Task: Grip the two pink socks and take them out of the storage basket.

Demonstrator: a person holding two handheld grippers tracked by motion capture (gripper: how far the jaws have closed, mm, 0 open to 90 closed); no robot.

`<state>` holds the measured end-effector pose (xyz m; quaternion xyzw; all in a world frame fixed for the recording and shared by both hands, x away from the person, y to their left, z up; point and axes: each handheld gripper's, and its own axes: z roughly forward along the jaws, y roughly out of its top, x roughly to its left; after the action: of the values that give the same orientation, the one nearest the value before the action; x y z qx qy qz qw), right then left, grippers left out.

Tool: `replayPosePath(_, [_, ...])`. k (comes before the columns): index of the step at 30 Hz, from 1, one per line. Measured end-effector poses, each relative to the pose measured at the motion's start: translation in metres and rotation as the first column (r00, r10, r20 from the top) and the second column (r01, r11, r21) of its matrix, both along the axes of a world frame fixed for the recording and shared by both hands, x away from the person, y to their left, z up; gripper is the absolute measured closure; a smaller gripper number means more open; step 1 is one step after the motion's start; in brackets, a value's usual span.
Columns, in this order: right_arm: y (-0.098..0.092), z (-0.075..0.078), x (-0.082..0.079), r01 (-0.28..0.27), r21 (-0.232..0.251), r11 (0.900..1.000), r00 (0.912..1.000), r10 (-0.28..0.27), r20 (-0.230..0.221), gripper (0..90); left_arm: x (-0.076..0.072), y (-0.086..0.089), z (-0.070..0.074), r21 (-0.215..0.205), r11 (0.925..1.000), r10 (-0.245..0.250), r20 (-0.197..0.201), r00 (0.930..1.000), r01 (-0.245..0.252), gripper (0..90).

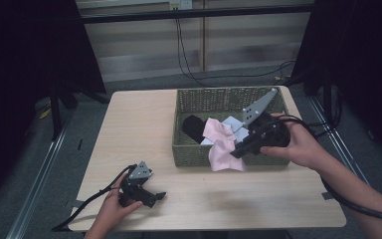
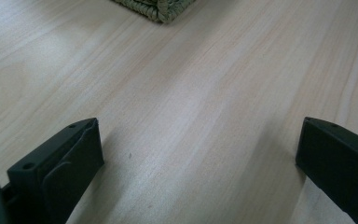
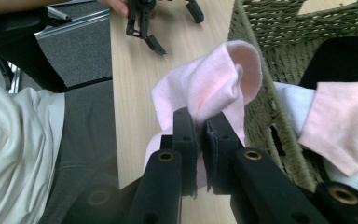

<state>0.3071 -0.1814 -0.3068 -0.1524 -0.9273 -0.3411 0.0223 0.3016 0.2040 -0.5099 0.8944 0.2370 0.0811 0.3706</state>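
Your right hand-held gripper (image 1: pixel 239 149) is clenched on a pink sock (image 3: pixel 214 88), its two black jaws pressed together with the fabric pinched between them. In the right gripper view the sock bulges up above the jaw tips and folds over. From the high view the same sock (image 1: pixel 224 147) hangs over the front wall of the woven basket (image 1: pixel 199 102), part of it inside and part draped down the outside toward the desk (image 1: pixel 139 129).

The basket sits on the far right part of the desk. Inside it you can see a black piece of clothing (image 1: pixel 194 127) at the left, a second pink sock (image 3: pixel 342 123) toward the right in the right gripper view, and white cloth (image 1: pixel 232 122) beneath and beside the pink ones.

Your right hand (image 1: pixel 298 144) wraps the gripper body from the right, just above the basket's near right corner, with the forearm running off to the lower right and the cable trailing along it.

Your left hand-held gripper (image 1: pixel 151 197) is released, its jaws spread wide over bare wood in the left gripper view, with a corner of the basket (image 2: pixel 156 8) at the top edge. Your left hand (image 1: pixel 112 209) holds it low at the near left of the desk, well apart from the basket, jaws pointing right
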Motion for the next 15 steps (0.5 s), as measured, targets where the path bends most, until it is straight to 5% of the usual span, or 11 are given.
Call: replayPosePath(15, [0.014, -0.028, -0.002, -0.032, -0.014, 0.999, 0.9990, 0.031, -0.031, 83.8, 0.000, 0.000, 0.000, 0.000, 1.0000, 0.000, -0.001, 1.0000, 0.000, 0.0])
